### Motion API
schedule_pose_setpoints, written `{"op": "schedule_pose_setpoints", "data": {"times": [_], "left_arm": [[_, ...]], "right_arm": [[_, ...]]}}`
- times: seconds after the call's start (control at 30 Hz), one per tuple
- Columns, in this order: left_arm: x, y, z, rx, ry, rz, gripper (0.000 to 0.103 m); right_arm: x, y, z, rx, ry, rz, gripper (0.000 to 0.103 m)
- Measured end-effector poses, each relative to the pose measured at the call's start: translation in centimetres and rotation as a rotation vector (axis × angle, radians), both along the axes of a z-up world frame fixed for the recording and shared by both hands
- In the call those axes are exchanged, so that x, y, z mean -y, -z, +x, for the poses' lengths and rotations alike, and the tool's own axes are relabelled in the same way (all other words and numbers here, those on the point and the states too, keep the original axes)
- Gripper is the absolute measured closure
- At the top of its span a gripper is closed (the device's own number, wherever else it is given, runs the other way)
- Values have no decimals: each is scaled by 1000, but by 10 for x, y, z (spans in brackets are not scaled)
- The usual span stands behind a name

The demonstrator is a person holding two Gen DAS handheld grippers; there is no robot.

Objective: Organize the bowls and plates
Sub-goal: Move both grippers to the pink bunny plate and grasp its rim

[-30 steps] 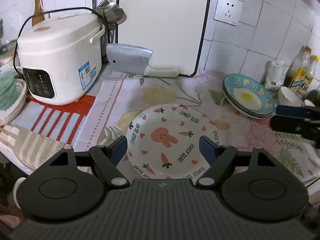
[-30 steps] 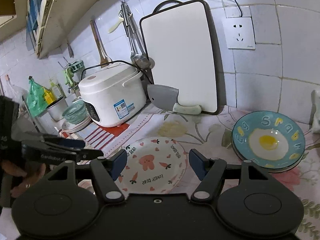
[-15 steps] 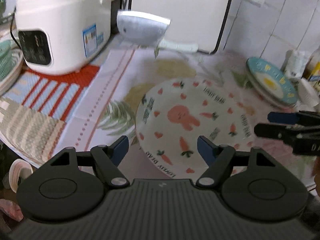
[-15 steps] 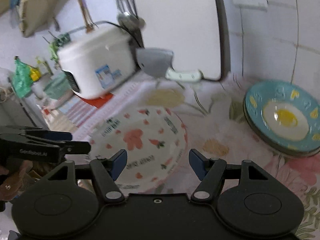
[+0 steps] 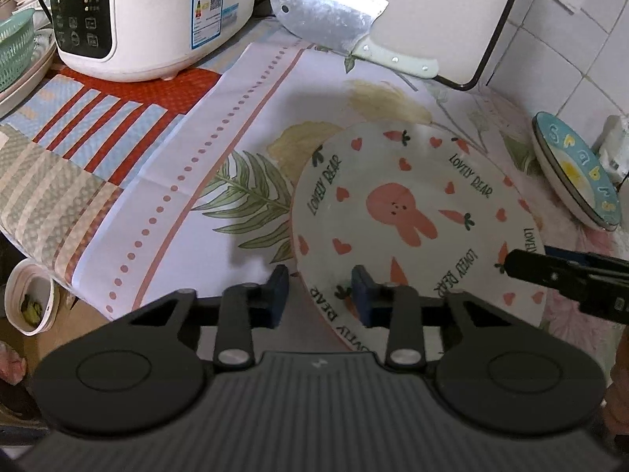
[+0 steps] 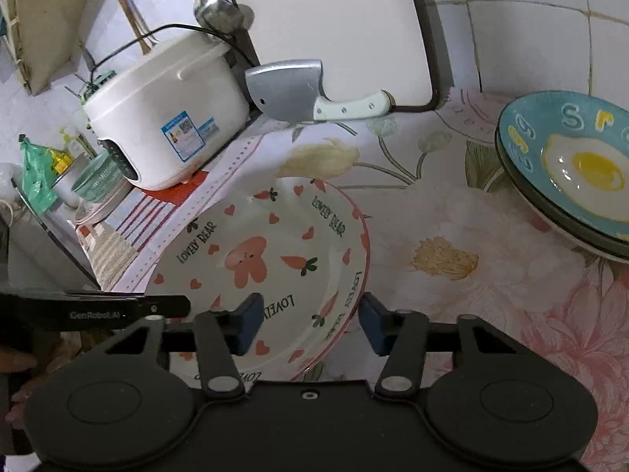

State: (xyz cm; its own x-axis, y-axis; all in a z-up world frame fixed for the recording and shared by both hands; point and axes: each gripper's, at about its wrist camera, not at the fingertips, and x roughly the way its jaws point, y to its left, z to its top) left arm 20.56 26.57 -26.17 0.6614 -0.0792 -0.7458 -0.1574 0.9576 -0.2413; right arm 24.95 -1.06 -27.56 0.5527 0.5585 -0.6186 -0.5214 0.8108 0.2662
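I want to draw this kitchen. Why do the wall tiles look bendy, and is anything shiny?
Both wrist views are fisheye, so straight tile lines curve near the edges. Left wrist view: the cleaver blade shines with glare. Right wrist view: the egg plate glints.

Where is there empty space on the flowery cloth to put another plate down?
Bare cloth lies between the bunny plate and the stacked egg plates. Another bare patch runs between the bunny plate and the rice cooker. The back is crowded: the cleaver leans against the cutting board.
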Motion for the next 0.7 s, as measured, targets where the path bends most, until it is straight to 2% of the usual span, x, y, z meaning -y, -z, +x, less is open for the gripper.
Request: {"op": "schedule_pose_setpoints", "data": {"times": [0.03, 0.13, 0.2, 0.37, 0.5, 0.6, 0.7], "left_arm": [[1, 0, 0, 4, 3, -1, 77], [3, 0, -1, 8, -9, -2, 78], [2, 0, -1, 6, -20, -18, 79], [1, 1, 0, -1, -38, -35, 79], [4, -1, 3, -22, -39, -23, 79], [5, -6, 4, -72, -24, -33, 79], [11, -13, -5, -68, 12, -18, 79]], "right_arm": [[0, 1, 1, 1, 4, -5, 52], [3, 4, 5, -7, 19, -11, 68], [3, 9, 9, -32, 23, -19, 83], [7, 16, 13, -59, 30, 43, 82], [7, 16, 15, -63, 10, 41, 82], [6, 11, 13, -85, 25, 17, 82], [15, 3, 8, -94, 15, 30, 82]]}}
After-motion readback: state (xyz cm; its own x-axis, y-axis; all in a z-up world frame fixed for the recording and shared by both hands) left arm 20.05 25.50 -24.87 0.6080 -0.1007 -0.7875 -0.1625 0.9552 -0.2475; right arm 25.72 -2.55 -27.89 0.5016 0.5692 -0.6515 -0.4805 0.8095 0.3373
